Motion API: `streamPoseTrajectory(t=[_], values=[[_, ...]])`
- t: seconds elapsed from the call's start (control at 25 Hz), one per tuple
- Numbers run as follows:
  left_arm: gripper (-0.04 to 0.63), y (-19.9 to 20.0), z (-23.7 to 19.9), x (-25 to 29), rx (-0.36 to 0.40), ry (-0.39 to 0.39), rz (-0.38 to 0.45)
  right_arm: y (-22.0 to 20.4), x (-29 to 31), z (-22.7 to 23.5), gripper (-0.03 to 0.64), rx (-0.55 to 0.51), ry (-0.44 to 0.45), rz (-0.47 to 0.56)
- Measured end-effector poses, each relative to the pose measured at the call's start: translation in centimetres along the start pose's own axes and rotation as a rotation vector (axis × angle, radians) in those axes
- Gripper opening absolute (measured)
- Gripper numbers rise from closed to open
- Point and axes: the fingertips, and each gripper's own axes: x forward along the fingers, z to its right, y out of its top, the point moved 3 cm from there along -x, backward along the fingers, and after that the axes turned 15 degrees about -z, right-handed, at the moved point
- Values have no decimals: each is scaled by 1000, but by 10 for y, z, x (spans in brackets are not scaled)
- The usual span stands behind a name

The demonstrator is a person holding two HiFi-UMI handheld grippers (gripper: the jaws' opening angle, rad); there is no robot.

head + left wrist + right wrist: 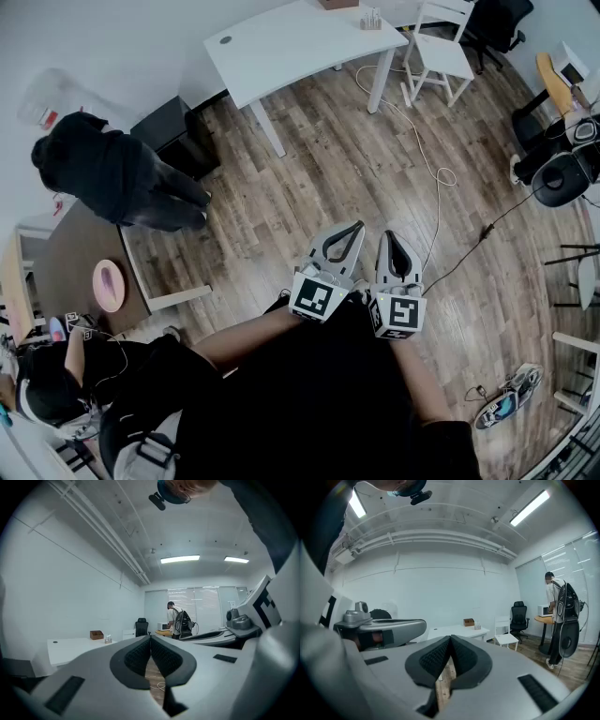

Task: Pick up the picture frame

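Held the left gripper (357, 226) and the right gripper (389, 235) side by side, close to the body, above the wood floor (309, 187). Found the left gripper's jaws pressed together at the tips in its own view, with nothing between the ribbed pads (137, 656) and only a sliver of floor showing below them. Read the same on the right gripper: jaws closed tip to tip, gripping nothing. Could not make out the picture frame in any view. Spotted a brown open-topped box (96, 634) near the far end of the white desk (281, 47), its contents too small to tell. Noted just beside it a small holder (371, 18) with a few upright pieces standing in it. Saw a pink round dish (109, 285) lying on the brown table (75, 262) at the left, with a purple patch inside it. Made out a microwave (163, 626) on a round table far across the room, and a person wearing a backpack (179, 620) standing right at it. Traced a pale cable (427, 155) trailing over the floor from the desk, past a white chair (441, 52).
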Motion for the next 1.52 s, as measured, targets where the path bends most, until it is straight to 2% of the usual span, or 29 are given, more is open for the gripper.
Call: streamPoseTrajectory(t=[0.16, 0.28, 0.4, 0.68, 0.8, 1.08, 1.28, 1.52], values=[[15, 8, 13, 19, 14, 12, -1, 6, -3, 30, 34, 4, -2, 22], [15, 16, 20, 28, 39, 34, -41, 10, -7, 53, 34, 42, -3, 57], [15, 16, 28, 40, 9, 42, -43, 9, -9, 77, 35, 55, -15, 47], [15, 9, 42, 56, -17, 154, -57, -4, -15, 107, 35, 107, 102, 86], [15, 3, 50, 57, -19, 174, -64, -16, -15, 114, 35, 113, 125, 68], [15, 7, 50, 85, -14, 153, -91, -12, 0, 144, 35, 145, 122, 58], [15, 13, 45, 130, -32, 98, -93, -15, 18, 174, 35, 163, 74, 23], [15, 26, 16, 193, -56, 57, -107, -3, 60, 218, 37, 195, 4, -11]])
